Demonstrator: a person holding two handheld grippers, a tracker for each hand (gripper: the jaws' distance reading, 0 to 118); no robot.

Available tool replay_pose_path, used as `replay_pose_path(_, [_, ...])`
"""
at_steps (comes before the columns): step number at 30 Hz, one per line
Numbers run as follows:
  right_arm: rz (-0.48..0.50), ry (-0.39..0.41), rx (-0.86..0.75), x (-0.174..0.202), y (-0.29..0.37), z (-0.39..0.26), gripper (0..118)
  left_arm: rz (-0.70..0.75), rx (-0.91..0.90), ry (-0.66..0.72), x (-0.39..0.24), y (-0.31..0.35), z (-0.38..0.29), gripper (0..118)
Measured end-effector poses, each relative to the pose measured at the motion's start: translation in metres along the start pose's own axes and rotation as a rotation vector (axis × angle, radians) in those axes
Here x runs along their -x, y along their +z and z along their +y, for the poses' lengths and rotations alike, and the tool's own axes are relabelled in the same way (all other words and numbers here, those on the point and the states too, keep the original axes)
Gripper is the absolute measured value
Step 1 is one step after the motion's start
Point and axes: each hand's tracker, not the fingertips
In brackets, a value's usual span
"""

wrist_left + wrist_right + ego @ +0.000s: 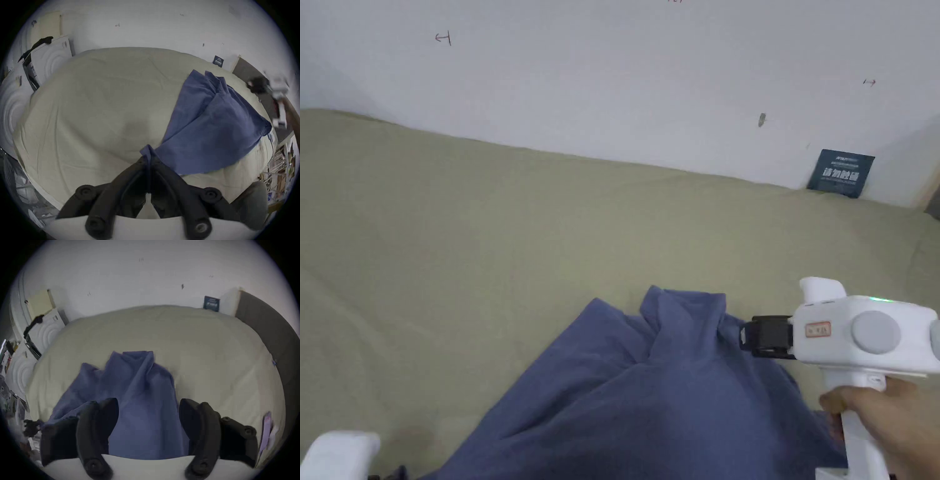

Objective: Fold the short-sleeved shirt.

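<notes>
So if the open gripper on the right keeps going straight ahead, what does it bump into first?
Probably the blue shirt: the right gripper has its jaws open with the bunched cloth straight ahead between them. Past that lies the beige bed cover, though depth is unclear.

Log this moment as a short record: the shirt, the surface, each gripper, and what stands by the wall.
shirt: blue shirt, crumpled and bunched, not yet folded
surface: bed with a beige sheet, the shirt lying on its near part
left gripper: left gripper, jaws closed on a corner of the shirt
right gripper: right gripper, jaws apart above the shirt, gripping nothing
hand: hand on the right gripper's white handle
by the wall: dark card leaning upright at the far edge of the bed
</notes>
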Motion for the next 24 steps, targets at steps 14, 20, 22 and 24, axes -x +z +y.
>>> replay_pose_path(14, [0.005, 0.047, 0.190, 0.019, -0.144, 0.075, 2, -0.020, 0.025, 0.068, 0.010, -0.014, 0.000, 2])
replay_pose_path(20, [0.103, 0.014, 0.011, 0.017, -0.080, 0.076, 2, -0.039, -0.044, 0.106, 0.012, -0.004, 0.012, 2])
replay_pose_path(22, [0.121, 0.015, -0.067, 0.020, -0.050, 0.086, 2, -0.039, -0.081, 0.100, 0.012, 0.003, 0.025, 2])
replay_pose_path(24, [0.125, 0.033, -0.157, 0.023, -0.025, 0.099, 2, -0.027, -0.130, 0.070, 0.012, 0.013, 0.042, 2])
